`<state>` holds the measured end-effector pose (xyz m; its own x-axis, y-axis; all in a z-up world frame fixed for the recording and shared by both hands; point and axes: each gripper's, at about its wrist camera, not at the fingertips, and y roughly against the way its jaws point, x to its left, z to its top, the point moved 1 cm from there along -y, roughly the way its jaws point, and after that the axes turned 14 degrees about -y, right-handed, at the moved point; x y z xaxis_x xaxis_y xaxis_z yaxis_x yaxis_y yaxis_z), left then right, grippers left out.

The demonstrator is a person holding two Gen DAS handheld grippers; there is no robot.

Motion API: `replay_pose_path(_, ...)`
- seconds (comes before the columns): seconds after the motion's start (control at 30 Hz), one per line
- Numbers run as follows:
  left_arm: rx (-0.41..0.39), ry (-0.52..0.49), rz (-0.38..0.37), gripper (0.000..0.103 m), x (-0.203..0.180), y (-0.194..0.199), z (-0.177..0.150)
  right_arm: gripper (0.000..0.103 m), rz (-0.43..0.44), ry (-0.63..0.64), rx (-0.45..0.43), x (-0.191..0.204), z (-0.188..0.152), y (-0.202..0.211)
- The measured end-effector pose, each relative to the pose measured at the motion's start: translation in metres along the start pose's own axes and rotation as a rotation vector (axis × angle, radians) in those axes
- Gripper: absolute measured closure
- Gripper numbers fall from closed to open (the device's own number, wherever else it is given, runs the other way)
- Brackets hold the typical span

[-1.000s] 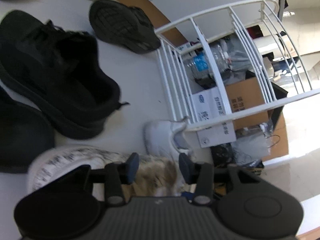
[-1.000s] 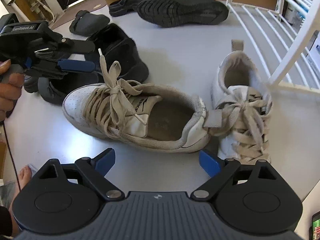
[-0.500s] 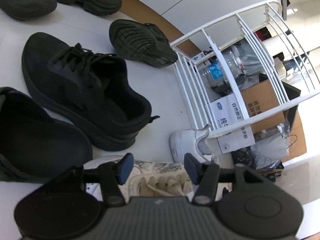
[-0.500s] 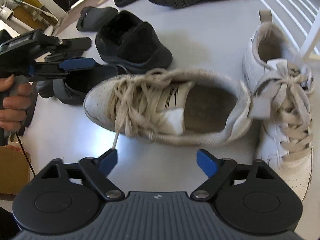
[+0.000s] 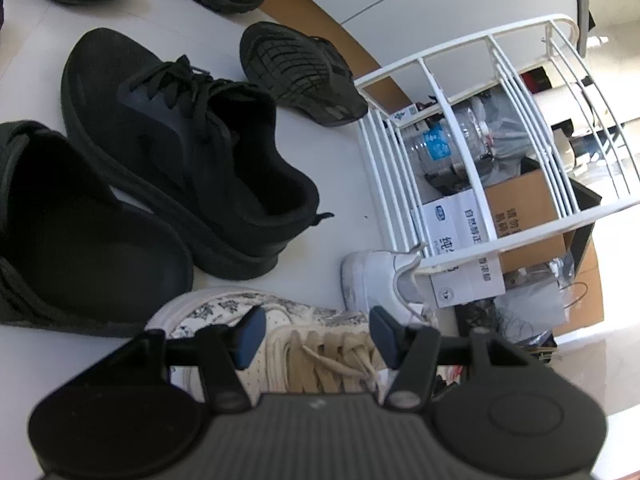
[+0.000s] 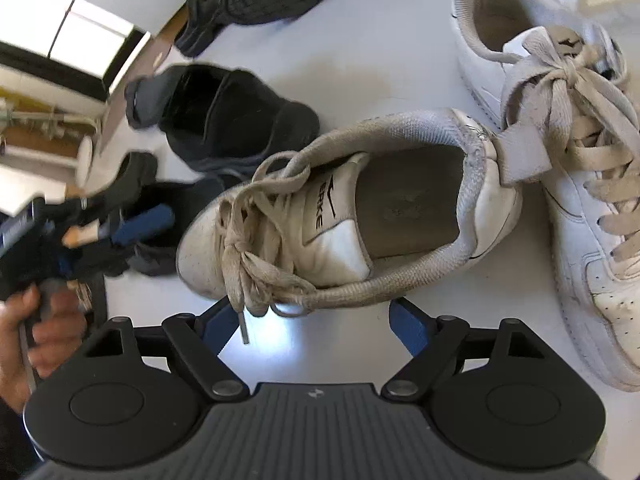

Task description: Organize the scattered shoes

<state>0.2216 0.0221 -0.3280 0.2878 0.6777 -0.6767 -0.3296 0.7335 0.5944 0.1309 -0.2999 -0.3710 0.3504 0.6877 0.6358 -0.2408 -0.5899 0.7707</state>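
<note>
A worn white sneaker [image 6: 348, 208] with beige laces lies across the white tabletop, toe to the left. Its mate [image 6: 560, 160] lies at its heel, pointing towards me. My right gripper [image 6: 312, 328] is open and wide just over the near side of the worn sneaker, and its pads are not touching it. My left gripper [image 5: 316, 336], also open, hovers over the laces of that same sneaker [image 5: 320, 344]; nothing is pinched between its pads. In the right wrist view the left gripper [image 6: 140, 224] is blurred at the sneaker's toe, held by a hand [image 6: 40, 332].
A black sneaker [image 5: 180, 140] and a black slipper [image 5: 80, 232] lie left of the white pair. Another black sneaker [image 5: 300, 72] lies on its side near the white wire rack [image 5: 460, 128]. More dark shoes sit further back. A cardboard box [image 5: 528, 216] and bottles are behind the rack.
The left gripper drew back from over the white sneaker and its jaws widened. The raised lace dropped onto the shoe. The right gripper rolled and sank closer to the sneaker.
</note>
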Motion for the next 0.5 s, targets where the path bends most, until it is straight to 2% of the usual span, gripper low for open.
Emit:
replay_pose_path(0.13, 0.003, 0.003, 0.007, 0.043, 0.0, -0.001, -0.002, 0.017, 0.008, -0.069, -0.032, -0.005, 0.008, 0.0)
replay_pose_path(0.33, 0.018, -0.019, 0.02, 0.043, -0.003, -0.004, -0.005, 0.017, 0.003, -0.102, -0.058, -0.009, 0.013, 0.001)
replay_pose_path(0.5, 0.034, -0.027, 0.038, 0.043, -0.002, -0.007, -0.006, 0.016, 0.005, -0.16, -0.039, -0.01, 0.019, 0.0)
